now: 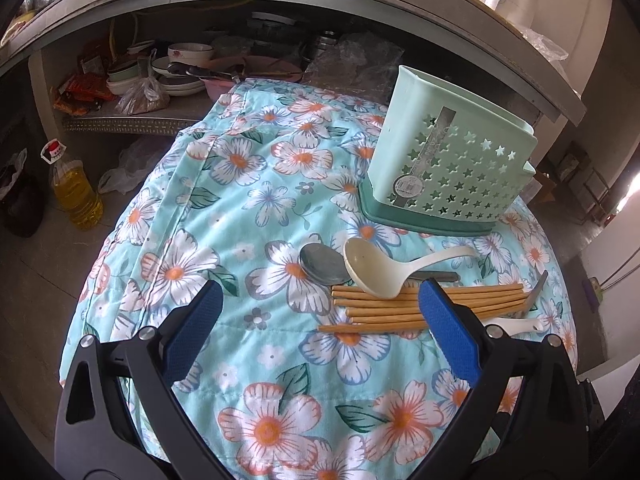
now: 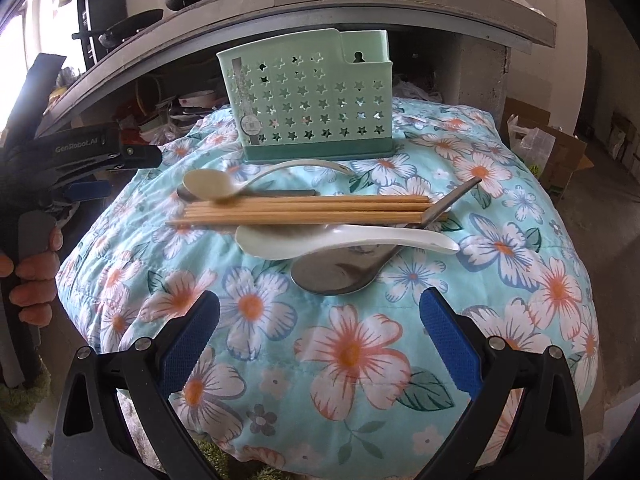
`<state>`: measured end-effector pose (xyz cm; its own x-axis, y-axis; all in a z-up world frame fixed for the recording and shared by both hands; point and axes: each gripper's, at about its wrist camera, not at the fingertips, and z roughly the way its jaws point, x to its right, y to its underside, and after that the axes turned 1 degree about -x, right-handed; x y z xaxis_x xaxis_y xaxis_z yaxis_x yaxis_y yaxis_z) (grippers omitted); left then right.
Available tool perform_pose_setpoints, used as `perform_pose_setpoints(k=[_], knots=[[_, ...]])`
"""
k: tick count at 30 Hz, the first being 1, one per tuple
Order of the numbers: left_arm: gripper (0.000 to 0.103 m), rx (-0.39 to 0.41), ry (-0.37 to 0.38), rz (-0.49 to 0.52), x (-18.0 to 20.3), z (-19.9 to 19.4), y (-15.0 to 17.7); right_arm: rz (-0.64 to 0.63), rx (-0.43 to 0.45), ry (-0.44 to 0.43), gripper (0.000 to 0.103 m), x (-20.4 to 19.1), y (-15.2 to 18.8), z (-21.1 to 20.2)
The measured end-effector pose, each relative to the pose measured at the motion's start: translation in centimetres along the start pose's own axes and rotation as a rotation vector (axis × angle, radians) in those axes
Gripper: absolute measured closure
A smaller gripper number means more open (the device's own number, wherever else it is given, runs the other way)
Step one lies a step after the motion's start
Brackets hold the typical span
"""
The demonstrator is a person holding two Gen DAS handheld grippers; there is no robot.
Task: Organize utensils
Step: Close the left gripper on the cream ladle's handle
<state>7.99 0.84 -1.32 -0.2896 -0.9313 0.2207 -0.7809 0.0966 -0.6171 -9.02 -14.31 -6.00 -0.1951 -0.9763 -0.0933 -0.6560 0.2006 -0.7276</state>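
A mint-green utensil holder [image 2: 310, 104] with star holes stands at the far side of a floral-cloth table [image 2: 352, 352]; it also shows in the left wrist view [image 1: 452, 156]. In front of it lie several wooden chopsticks [image 2: 304, 210], a cream ladle [image 2: 208, 184], a white soup spoon [image 2: 340, 240] and a metal spoon [image 2: 340, 274]. The left wrist view shows the chopsticks [image 1: 400, 308], the cream ladle [image 1: 376, 268] and a metal spoon [image 1: 324, 266]. My left gripper [image 1: 320, 324] is open just short of the chopsticks. My right gripper [image 2: 320, 336] is open and empty, near the metal spoon.
A shelf with bowls and plates [image 1: 180, 68] lies behind the table under a counter. An oil bottle [image 1: 74, 188] stands on the floor to the left. A cardboard box [image 2: 556, 156] sits at the right. The left gripper [image 2: 88, 160] and hand show at the left edge of the right wrist view.
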Motion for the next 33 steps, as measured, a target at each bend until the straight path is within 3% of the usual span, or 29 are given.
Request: perform_pose_setpoints(k=[2, 6, 10, 21, 27, 33], knots=[[0.01, -0.01, 0.029, 0.003, 0.2, 0.5, -0.4, -0.011, 0.004, -0.039, 0.005, 0.0, -0.1, 0.2], [0.032, -0.048, 0.091, -0.008, 0.6, 1.7, -0.8, -0.038, -0.009, -0.123, 0.005, -0.3, -0.3, 0.9], [0.048, -0.097, 0.14, -0.046, 0.5, 3.5, -1.3, -0.065, 0.002, -0.156, 0.006, -0.9, -0.5, 1.1], [0.086, -0.225, 0.146, -0.083, 0.5, 7.0, -1.3, -0.105, 0.022, -0.159, 0.006, -1.7, -0.4, 1.0], [0.1, -0.207, 0.166, -0.131, 0.0, 7.0, -1.5, -0.11, 0.015, -0.141, 0.013, -1.6, -0.3, 1.0], [0.101, -0.137, 0.204, -0.18, -0.7, 5.5, -1.8, -0.117, 0.014, -0.106, 0.024, -1.7, -0.4, 0.8]])
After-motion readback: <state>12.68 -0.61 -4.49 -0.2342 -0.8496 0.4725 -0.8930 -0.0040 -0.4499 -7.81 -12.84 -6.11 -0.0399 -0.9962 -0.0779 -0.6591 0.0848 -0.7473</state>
